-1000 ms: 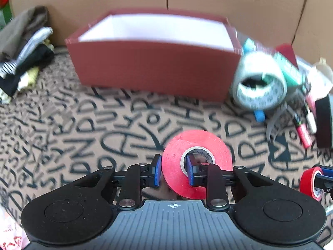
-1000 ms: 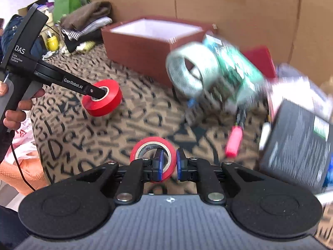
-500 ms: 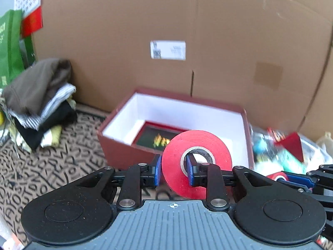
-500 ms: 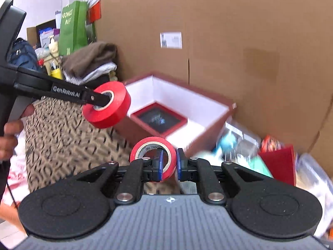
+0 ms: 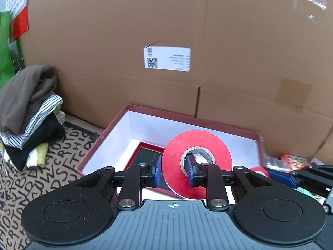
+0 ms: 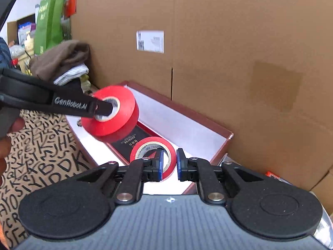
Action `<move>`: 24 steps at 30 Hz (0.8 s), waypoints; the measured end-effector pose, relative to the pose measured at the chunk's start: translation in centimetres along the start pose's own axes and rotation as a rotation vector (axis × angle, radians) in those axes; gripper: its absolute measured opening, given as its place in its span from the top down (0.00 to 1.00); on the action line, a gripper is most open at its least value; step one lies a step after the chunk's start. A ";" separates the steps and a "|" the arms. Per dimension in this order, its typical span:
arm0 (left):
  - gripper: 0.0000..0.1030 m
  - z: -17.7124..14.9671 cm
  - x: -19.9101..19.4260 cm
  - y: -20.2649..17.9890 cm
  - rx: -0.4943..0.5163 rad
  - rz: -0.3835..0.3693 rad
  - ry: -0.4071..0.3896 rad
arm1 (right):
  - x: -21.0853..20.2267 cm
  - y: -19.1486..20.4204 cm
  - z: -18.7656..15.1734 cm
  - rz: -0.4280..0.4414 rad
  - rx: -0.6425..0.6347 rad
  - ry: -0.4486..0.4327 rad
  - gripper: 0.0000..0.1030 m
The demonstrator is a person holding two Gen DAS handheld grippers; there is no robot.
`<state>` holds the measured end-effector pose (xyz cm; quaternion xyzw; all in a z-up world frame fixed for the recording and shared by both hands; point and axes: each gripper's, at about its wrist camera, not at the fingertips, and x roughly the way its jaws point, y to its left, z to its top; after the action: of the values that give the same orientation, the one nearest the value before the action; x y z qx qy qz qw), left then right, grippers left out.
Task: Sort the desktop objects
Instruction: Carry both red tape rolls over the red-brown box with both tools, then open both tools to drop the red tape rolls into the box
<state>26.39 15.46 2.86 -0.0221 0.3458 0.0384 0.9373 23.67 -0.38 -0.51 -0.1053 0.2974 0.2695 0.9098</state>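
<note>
Carrying both rolls to the maroon cardboard box at frame centre: left gripper clamps the large red tape roll, right gripper the small red tape roll (seemingly above its white interior). Next: lower, release.

L gripper, R gripper: fingers clamped, angled down.
</note>
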 end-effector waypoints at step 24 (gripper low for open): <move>0.77 1.3 11.1 4.4 0.004 0.073 0.187 | 12.3 1.9 3.2 0.006 0.083 0.268 0.85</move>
<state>35.25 20.54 -3.39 -0.0110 0.4322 0.0695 0.8990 32.46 7.62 -5.32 -0.1019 0.4275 0.2433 0.8647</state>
